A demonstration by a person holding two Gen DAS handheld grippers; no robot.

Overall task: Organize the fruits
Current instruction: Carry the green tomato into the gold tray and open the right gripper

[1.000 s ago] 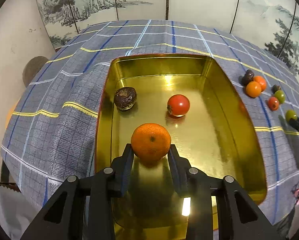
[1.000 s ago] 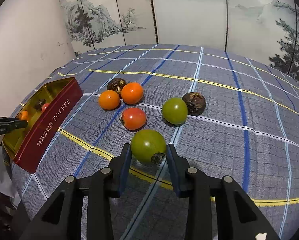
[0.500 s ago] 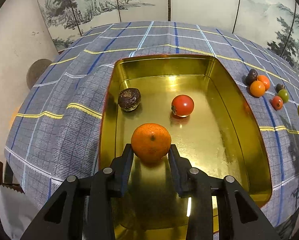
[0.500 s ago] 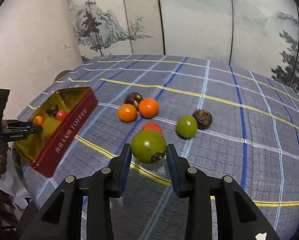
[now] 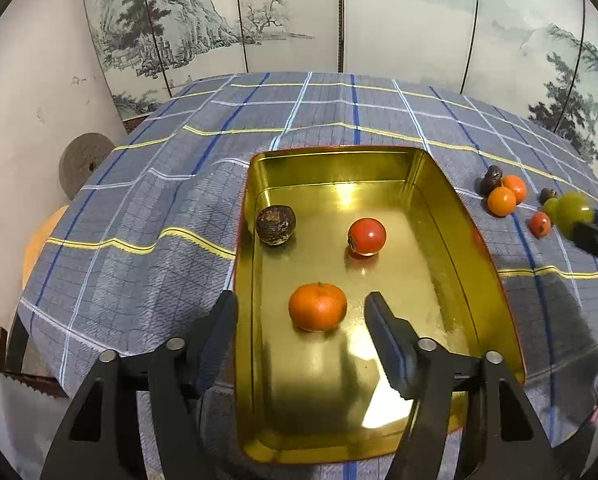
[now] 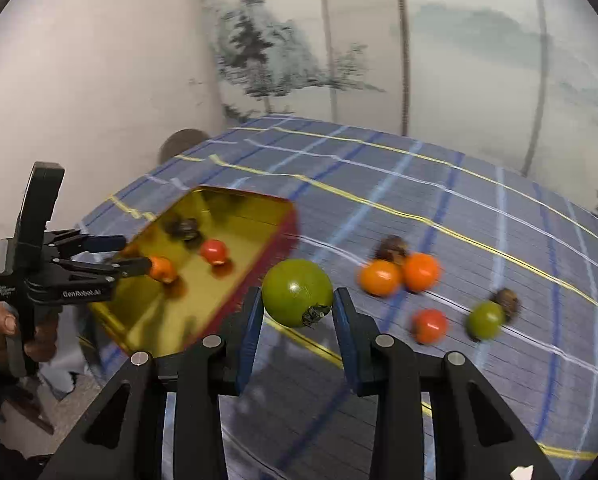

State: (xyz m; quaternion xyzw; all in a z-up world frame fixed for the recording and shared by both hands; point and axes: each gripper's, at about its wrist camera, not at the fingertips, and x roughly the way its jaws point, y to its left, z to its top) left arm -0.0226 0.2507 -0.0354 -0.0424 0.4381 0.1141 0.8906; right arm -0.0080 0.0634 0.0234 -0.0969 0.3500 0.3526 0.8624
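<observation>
- Fruit sorting stands part done: the gold tin (image 5: 475, 248) fills the middle of the left wrist view on the checked cloth (image 5: 147, 216), with three fruits on its floor.
- Left gripper (image 5: 301, 312) has its jaws spread wide; the mandarin (image 5: 318, 307) sits free between them, touching neither pad, low in the tin. The brown fruit (image 5: 276, 225) and red tomato (image 5: 366, 236) lie farther up, apart from each other.
- Right gripper (image 6: 295, 320) is clamped on the green tomato (image 6: 297, 293), held above the cloth at centre frame, the tin to its left. This view is motion-blurred.
- Advice for the step in hand: lift the left gripper straight back so a pad does not nudge the mandarin into a roll; carry the green tomato over the tin's near wall, lower it to a bare patch of floor, then release.
- Loose fruits (image 6: 399, 276) wait on the cloth at right of the right wrist view.
</observation>
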